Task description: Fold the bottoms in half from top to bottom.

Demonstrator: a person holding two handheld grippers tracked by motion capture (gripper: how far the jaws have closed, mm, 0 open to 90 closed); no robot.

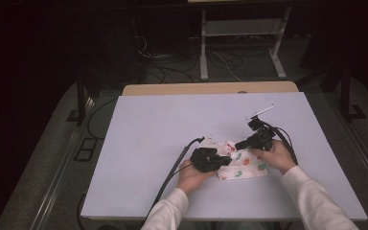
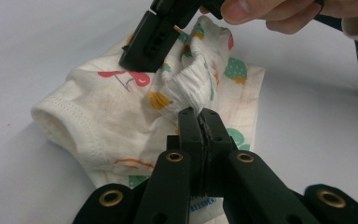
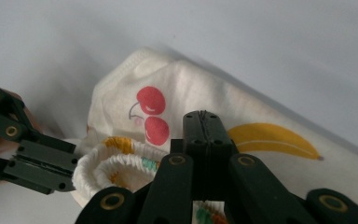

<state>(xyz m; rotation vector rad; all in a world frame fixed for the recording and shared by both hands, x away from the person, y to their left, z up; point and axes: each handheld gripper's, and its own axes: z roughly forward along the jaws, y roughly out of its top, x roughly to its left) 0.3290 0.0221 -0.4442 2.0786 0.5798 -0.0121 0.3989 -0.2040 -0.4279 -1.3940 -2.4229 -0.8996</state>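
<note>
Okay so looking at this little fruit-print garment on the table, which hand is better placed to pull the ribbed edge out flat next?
Probably the left. The left gripper has its fingers pinched shut on the garment's ribbed edge, low by the table. The right gripper is also shut and lies over the printed fabric, so it better suits holding.

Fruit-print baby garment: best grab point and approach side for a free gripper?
Take the garment by its stitched sleeve opening, coming in low from the open table side. That doubled hem stands up as a firm ridge, clear of the left gripper and right gripper, both pinching the ribbed band.
</note>
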